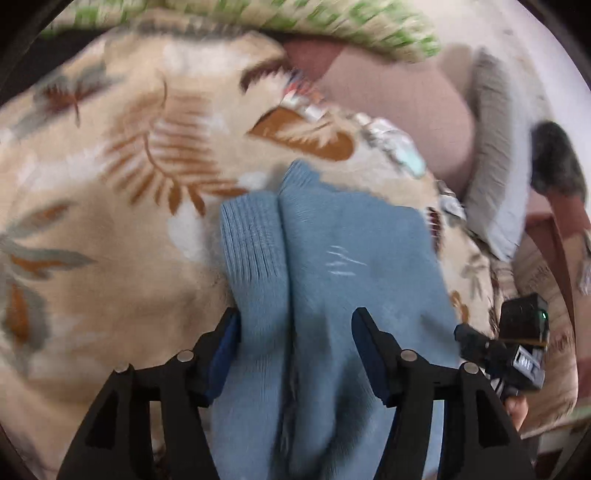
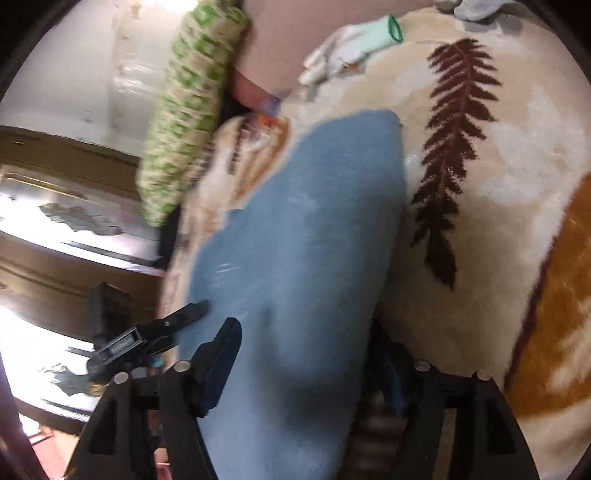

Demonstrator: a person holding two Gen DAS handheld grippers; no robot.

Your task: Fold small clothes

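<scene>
A light blue knit garment (image 1: pixel 332 240) lies on a beige blanket with a leaf pattern (image 1: pixel 110 166), its ribbed cuff ends side by side and pointing away from me. My left gripper (image 1: pixel 295 332) stands open astride its near part, and the left pad (image 1: pixel 227 343) sits at the cloth's edge. In the right wrist view the same blue garment (image 2: pixel 314 203) fills the gap of my right gripper (image 2: pixel 303 347), whose jaws stand wide apart. Its right finger (image 2: pixel 388 362) is partly hidden by the cloth's edge. Each gripper shows in the other's view: the right gripper (image 1: pixel 498 350), the left gripper (image 2: pixel 166 325).
A green-patterned roll or pillow (image 2: pixel 184 110) lies along the blanket's far edge beside a pink sheet (image 1: pixel 406 99). Small pale clothes and a mint piece (image 2: pixel 369 40) sit at the back, with a grey cloth (image 2: pixel 480 9) beyond. A grey ribbed item (image 1: pixel 495 166) lies to the right.
</scene>
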